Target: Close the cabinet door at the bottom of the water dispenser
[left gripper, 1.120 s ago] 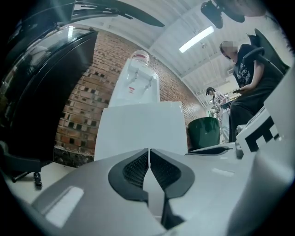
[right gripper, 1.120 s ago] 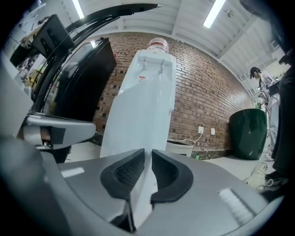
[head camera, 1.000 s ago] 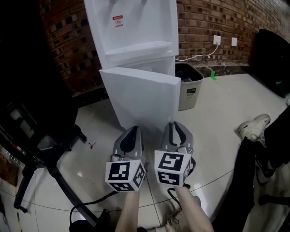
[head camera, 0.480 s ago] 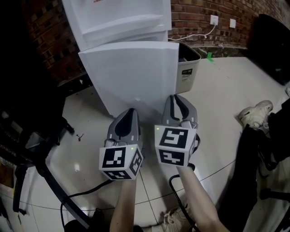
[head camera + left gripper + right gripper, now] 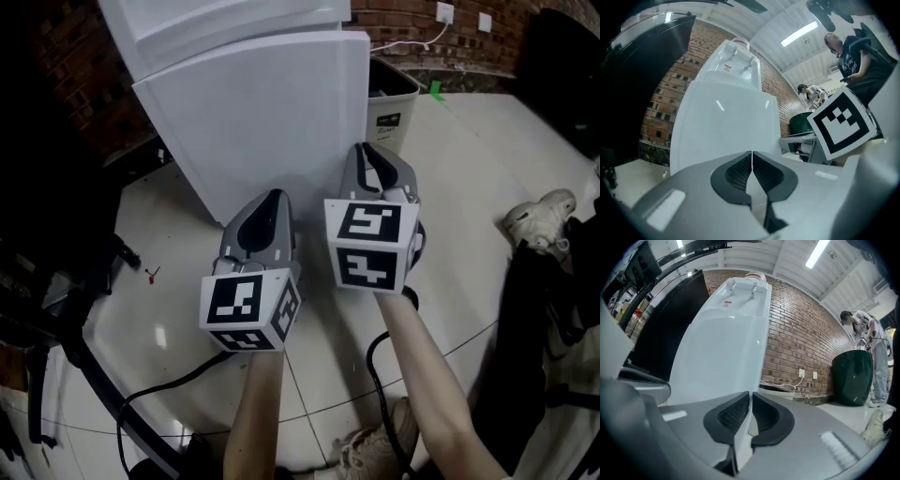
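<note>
The white water dispenser (image 5: 216, 19) stands against the brick wall. Its bottom cabinet door (image 5: 272, 122) hangs open, swung out toward me. My left gripper (image 5: 272, 197) points level at the lower part of the door panel, just short of it, its fingertips together and nothing between them. My right gripper (image 5: 373, 150) is beside it, near the door's free right edge; its jaws are closing the last bit, with nothing between them. The door (image 5: 726, 126) fills the left gripper view ahead of the left gripper (image 5: 752, 154). In the right gripper view the door (image 5: 722, 357) sits just ahead of the right gripper (image 5: 750, 397).
A grey bin (image 5: 389, 98) stands right of the dispenser, below a wall socket (image 5: 445, 11). Black stand legs (image 5: 56, 319) and a cable (image 5: 169, 384) lie on the tiled floor at left. A shoe (image 5: 539, 220) and dark clothing (image 5: 544, 309) are at right.
Both grippers have moved forward toward the open door, which now looks larger and closer in the head view. The right gripper's tip has come near the door's right edge.
</note>
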`<state>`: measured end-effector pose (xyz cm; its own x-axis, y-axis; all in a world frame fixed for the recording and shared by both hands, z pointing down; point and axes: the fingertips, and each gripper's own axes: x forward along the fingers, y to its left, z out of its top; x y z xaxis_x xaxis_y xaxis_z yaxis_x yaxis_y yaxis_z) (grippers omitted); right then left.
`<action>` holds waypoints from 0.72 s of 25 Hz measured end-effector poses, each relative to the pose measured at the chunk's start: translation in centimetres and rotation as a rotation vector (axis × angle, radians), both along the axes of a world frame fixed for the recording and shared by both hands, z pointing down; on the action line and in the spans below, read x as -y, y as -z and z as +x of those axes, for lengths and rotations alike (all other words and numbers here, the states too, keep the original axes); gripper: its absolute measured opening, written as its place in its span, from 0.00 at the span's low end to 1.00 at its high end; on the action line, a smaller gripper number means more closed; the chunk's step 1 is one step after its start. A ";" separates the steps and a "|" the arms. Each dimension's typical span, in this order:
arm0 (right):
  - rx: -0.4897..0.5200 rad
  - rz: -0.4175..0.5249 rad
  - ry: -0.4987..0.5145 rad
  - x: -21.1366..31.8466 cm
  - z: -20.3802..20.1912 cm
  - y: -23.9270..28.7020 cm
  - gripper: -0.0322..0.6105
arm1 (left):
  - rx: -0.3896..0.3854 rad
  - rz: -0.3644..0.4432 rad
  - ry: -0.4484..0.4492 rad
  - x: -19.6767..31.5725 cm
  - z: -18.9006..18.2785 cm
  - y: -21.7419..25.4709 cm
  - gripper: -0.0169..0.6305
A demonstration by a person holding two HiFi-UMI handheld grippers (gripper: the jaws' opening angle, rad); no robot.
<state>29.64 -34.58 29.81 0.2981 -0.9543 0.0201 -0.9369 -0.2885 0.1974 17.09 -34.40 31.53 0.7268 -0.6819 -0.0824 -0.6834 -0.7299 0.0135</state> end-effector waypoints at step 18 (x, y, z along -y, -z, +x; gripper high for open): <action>-0.003 -0.022 0.038 8.2 3.5 -1.2 0.06 | 0.032 0.031 0.000 4.1 2.3 -0.4 0.06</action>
